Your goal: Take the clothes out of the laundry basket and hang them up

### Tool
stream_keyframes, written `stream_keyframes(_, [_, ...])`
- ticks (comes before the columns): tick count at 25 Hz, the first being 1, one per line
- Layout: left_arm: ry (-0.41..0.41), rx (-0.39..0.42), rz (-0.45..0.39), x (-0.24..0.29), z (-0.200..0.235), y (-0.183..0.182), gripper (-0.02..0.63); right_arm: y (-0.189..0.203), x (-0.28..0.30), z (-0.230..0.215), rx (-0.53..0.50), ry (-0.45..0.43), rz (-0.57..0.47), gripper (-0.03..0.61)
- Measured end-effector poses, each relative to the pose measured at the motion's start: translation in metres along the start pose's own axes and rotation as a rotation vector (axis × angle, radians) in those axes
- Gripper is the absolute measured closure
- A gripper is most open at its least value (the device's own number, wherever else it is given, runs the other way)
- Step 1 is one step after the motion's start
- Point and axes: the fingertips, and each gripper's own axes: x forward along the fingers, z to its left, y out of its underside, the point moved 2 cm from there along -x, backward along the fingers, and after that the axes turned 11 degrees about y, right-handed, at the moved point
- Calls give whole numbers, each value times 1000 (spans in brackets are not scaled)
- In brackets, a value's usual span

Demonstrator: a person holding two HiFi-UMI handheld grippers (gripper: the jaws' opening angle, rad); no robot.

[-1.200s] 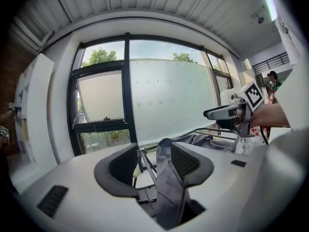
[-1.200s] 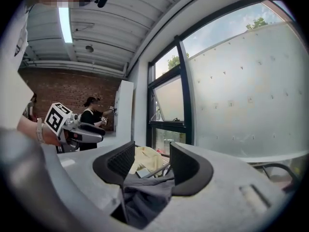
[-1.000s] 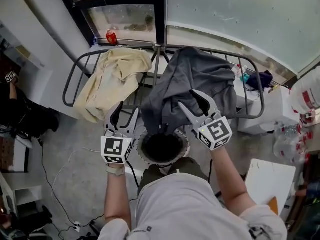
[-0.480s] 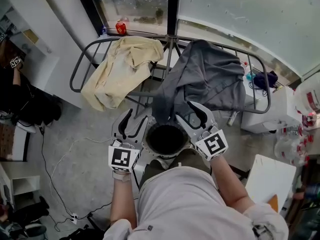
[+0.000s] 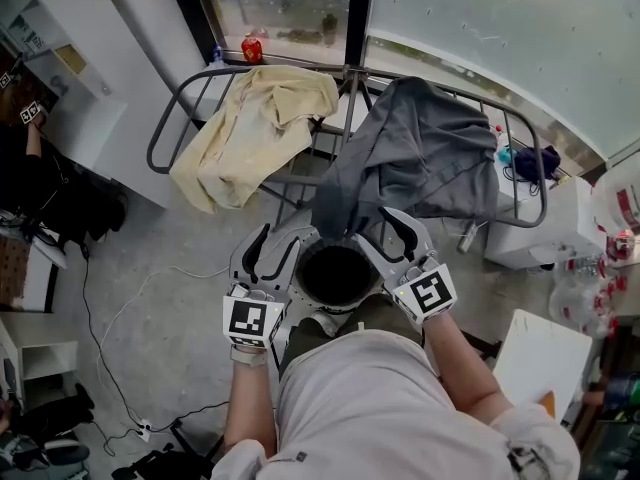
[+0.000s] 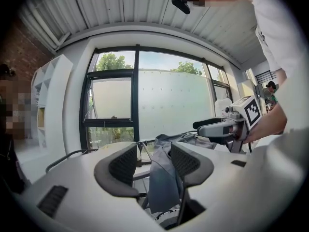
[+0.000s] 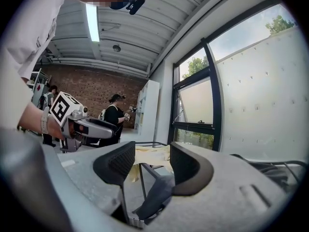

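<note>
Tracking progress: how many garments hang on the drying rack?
2: pale yellow cloth garment, left; dark grey cloth garment, right. The round dark basket may hide more.

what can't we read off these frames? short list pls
- Laundry basket interior: head view, only black shadow, so whether clothes remain cannot be told.
- Rack bars: head view, partly covered by the yellow garment and the grey garment.
- Red item by the window: head view, too small to identify.
- Basket in the gripper views: almost all hidden behind each gripper's own body at the bottom edge.
</note>
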Motion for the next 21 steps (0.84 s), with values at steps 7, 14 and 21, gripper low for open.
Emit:
stream_keyframes(7, [-22,-29,-5,-10,6,8,408,0,3,8,-1,-18,3,354])
stream_keyframes(14, [-29,-50,1,-15,5,17,408,2,2,12,-11,-19,9,354])
stream_keyframes(21, [-28,-57,13,-16,8,21,408,7,3,12,-14,-18,26,354])
